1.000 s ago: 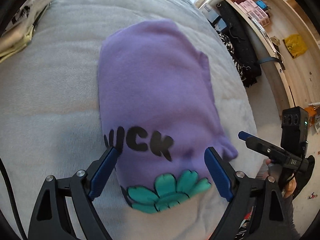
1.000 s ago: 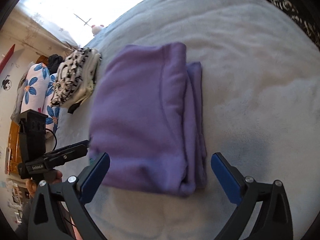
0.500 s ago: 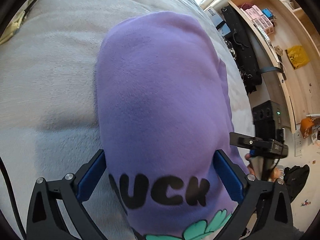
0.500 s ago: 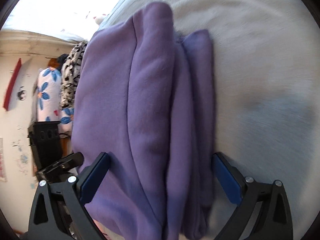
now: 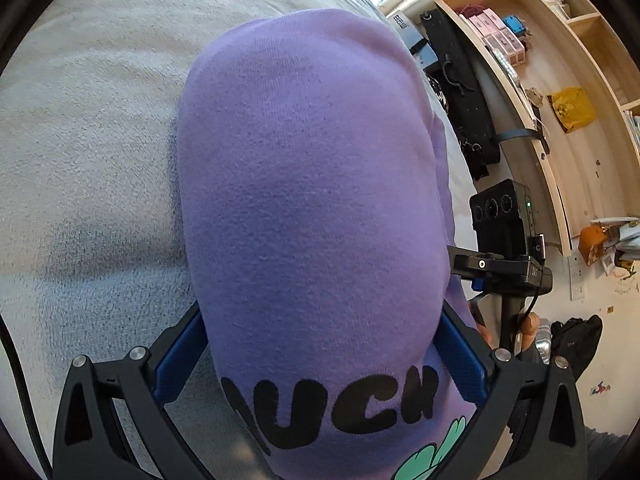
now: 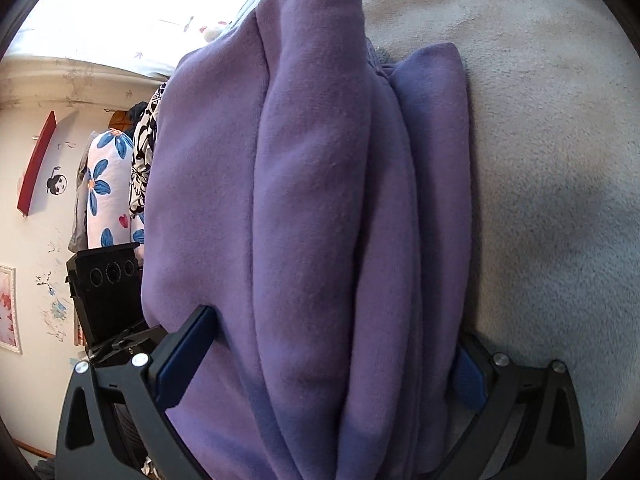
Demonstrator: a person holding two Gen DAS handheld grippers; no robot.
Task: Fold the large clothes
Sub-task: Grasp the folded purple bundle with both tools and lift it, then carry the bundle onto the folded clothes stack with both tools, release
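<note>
A folded purple sweatshirt (image 5: 312, 184) with black letters and a green flower print lies on the grey blanket (image 5: 88, 120). My left gripper (image 5: 320, 344) is open, its blue fingers straddling the printed end of the bundle. My right gripper (image 6: 332, 356) is open too, its fingers on either side of the opposite end, where the stacked folds of the sweatshirt (image 6: 320, 200) show. The right gripper also shows in the left wrist view (image 5: 504, 264), and the left gripper in the right wrist view (image 6: 108, 292). The fingertips are partly hidden by cloth.
The grey blanket (image 6: 552, 160) covers the bed. A pile of patterned clothes (image 6: 144, 152) and a blue-flowered pillow (image 6: 104, 184) lie beyond the sweatshirt. Wooden shelves (image 5: 560, 80) and a black bag (image 5: 460, 92) stand past the bed's edge.
Both grippers have moved in and down from either end until their open fingers straddle the folded sweatshirt. The sweatshirt now fills both views.
</note>
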